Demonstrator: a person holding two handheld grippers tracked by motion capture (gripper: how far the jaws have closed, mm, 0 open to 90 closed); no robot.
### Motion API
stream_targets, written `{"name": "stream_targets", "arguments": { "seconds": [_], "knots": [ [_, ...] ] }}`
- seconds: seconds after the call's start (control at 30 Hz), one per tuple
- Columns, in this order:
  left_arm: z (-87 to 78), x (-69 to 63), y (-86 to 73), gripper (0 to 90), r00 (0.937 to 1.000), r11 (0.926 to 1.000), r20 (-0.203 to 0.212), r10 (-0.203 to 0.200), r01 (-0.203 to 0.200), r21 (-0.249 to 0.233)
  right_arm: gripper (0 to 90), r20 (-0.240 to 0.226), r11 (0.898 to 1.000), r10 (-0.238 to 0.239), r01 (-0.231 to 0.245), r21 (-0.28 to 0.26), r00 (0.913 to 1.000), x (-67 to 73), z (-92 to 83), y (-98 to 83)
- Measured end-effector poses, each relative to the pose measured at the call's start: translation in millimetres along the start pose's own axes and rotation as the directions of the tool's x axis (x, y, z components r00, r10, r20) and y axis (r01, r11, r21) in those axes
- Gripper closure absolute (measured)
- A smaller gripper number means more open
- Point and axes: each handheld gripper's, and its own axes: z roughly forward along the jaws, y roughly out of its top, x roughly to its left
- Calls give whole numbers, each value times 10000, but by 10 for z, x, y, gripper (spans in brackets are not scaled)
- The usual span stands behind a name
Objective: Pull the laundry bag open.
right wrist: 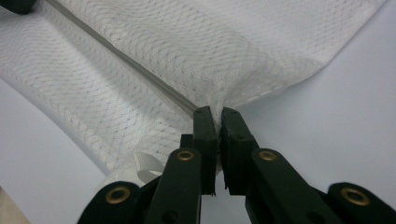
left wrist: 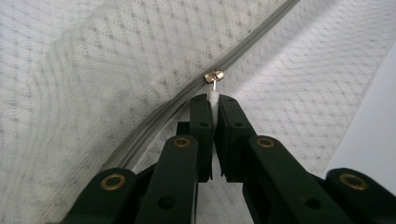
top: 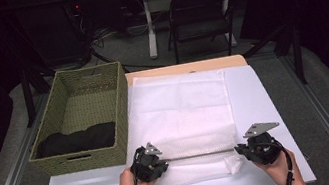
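Right claw (right wrist: 214, 112) pinches the mesh bag (right wrist: 196, 51) (at its zipper (right wrist: 140, 70) end).

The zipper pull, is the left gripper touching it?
Touching. The left gripper view shows the left gripper pinched shut on the white zipper pull, just below the metal slider of the mesh bag.

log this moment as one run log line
left gripper shut on zipper pull | right gripper shut on mesh bag corner | zipper closed | basket holds black cloth

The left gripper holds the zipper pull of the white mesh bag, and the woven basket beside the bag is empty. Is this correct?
Not quite. The basket is not empty: dark cloth lies in it, as the high view shows. The left gripper does hold the zipper pull of the mesh bag.
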Motion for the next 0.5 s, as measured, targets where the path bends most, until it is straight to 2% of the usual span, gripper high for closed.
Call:
{"name": "stream_targets", "arguments": {
  "seconds": [0.1, 0.13, 0.27, 0.3, 0.5],
  "knots": [
    [-17, 18, -14, 860, 10000, 10000, -43, 3, -3, 23, 860, 32, 10000, -32, 32, 19, 10000, -2, 2, 2],
    [-22, 26, -21, 860, 9999, 10000, 66, -93, 94, -13, 860, -20, 10000, -32, 32, 28, 10000, -3, 2, 1],
    [-42, 35, -43, 861, 9998, 10000, -156, -83, 84, 26, 860, 18, 10000, -12, 12, 39, 10000, -3, 3, 3],
    [-48, 44, -47, 861, 9999, 10000, -87, -84, 85, 44, 860, 29, 10000, -9, 9, 58, 10000, -5, 5, 2],
    [-84, 68, -90, 861, 9996, 9999, -260, -123, 125, 59, 860, 35, 10000, -20, 20, 32, 10000, -9, 12, 0]
  ]
}}
